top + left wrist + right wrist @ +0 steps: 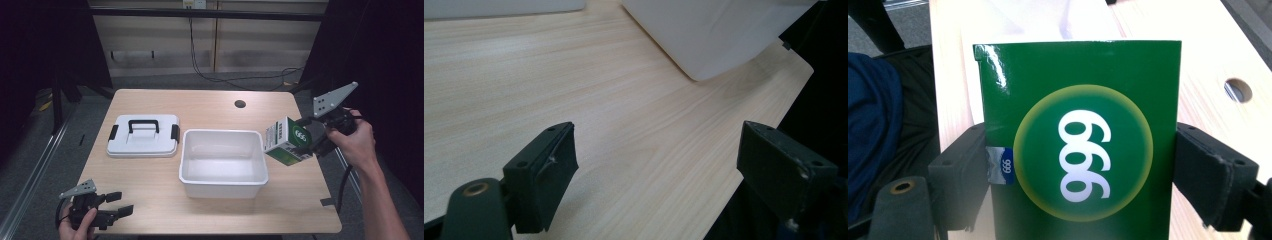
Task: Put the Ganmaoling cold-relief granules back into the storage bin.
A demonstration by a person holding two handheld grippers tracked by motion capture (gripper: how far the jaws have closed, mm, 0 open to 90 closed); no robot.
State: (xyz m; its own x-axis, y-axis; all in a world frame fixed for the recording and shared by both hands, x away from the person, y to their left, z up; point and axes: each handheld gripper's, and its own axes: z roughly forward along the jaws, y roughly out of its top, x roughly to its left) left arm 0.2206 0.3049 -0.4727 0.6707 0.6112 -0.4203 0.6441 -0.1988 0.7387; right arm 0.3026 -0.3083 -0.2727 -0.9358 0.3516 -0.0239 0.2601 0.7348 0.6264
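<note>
The table (210, 105) carries an open white bin (223, 162) at centre, its lid (143, 136) set aside at nine o'clock, likely leaving it free for loading. At three o'clock the right gripper (312, 142) clamps a green box (288, 142) raised beside the bin's rim. At seven o'clock the left gripper (117, 205) rests, jaws spread and unladen.

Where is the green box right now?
High view: the green box is held in the right gripper, above the table's right side, just beside the white bin's right rim.
</note>
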